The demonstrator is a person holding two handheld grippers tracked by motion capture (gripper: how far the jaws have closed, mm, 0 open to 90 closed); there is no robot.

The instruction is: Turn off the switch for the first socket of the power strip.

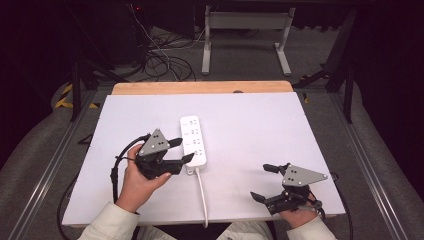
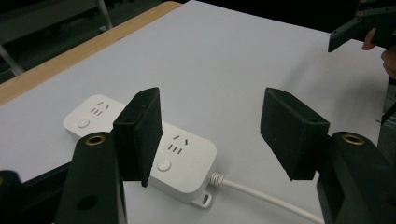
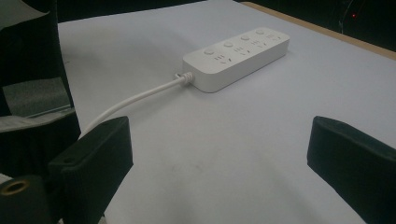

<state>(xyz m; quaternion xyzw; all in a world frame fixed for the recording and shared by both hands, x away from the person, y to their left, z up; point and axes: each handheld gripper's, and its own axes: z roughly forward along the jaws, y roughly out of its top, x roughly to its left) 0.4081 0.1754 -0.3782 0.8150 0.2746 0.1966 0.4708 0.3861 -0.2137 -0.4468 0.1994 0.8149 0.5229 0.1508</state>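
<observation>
a: where's the white power strip (image 1: 193,144)?
b: flat on the white table (image 1: 260,125), left of centre, its cord (image 1: 202,195) running to the near edge.
a: and the left gripper (image 1: 181,150)?
b: jaws spread wide, just beside the strip's near end.
a: right gripper (image 1: 264,182)?
b: also wide, empty, well apart near the table's right corner.

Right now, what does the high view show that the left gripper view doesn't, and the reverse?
High view alone: the left hand holding the left gripper, the floor cables and the grey table frame beyond the table.
Left gripper view alone: a close look at a round button and the mounting tab at the strip's cord end.
Shared: the white power strip, its cord, the open right gripper and the white tabletop.
</observation>
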